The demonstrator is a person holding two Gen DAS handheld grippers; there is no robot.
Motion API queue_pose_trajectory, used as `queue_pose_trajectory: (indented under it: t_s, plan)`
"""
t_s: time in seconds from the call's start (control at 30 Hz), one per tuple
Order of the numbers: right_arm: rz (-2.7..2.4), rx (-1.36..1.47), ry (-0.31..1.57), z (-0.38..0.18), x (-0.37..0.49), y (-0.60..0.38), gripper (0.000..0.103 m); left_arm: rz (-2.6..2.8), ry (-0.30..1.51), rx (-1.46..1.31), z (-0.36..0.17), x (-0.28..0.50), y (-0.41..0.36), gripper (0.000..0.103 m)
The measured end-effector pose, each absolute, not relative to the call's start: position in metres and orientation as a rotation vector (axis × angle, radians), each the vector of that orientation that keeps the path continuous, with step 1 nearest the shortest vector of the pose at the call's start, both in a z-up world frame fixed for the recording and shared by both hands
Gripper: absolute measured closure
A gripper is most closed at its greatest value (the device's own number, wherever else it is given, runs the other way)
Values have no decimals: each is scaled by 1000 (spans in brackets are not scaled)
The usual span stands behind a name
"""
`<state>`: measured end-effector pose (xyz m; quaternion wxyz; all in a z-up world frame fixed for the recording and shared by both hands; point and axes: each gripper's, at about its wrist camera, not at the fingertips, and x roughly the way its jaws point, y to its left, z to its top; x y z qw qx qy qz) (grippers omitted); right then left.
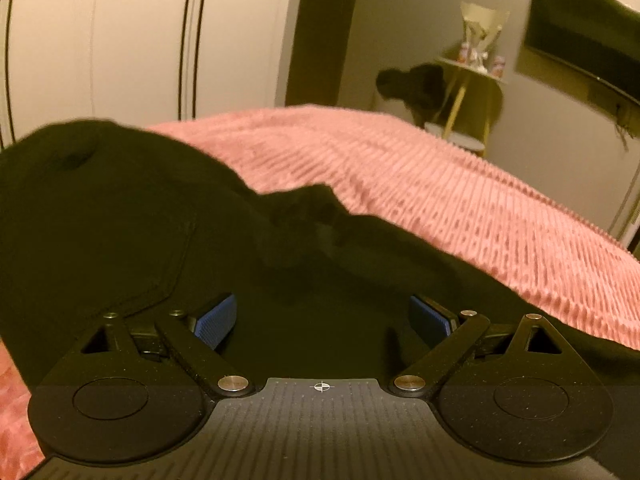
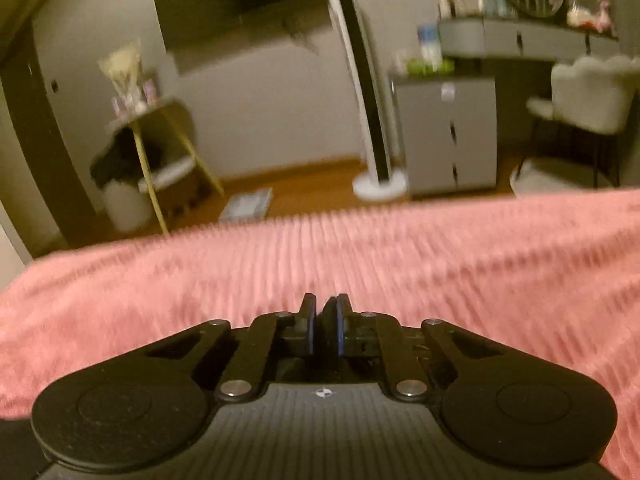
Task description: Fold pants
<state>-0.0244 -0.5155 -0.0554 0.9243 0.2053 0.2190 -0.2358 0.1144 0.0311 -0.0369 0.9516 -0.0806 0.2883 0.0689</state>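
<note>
left gripper jaws apart | over black pants | pink bedspread

pants: 1 | pink ribbed bedspread: 1 | grippers: 2, left gripper, right gripper | wall television: 1 | tower fan: 1 | white chair: 1

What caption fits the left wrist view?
Open left hand-held gripper poised over black pants on pink bedspread.
</note>
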Motion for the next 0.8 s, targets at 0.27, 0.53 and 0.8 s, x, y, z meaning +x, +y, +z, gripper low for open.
queue_pose_trajectory:
  t_s: [0.27, 0.53, 0.8]
  plan:
    - [-652, 449, 560, -76, -38, -522, 70, 153, 649, -67, -46, 117, 18, 6]
    - [-592, 795, 472, -89, -136, -508, 53, 66, 650, -109, -43, 112, 7, 6]
    - [-520, 1028, 394, -125, -117, -523, 58, -76, 697, -47, -50, 107, -17, 6]
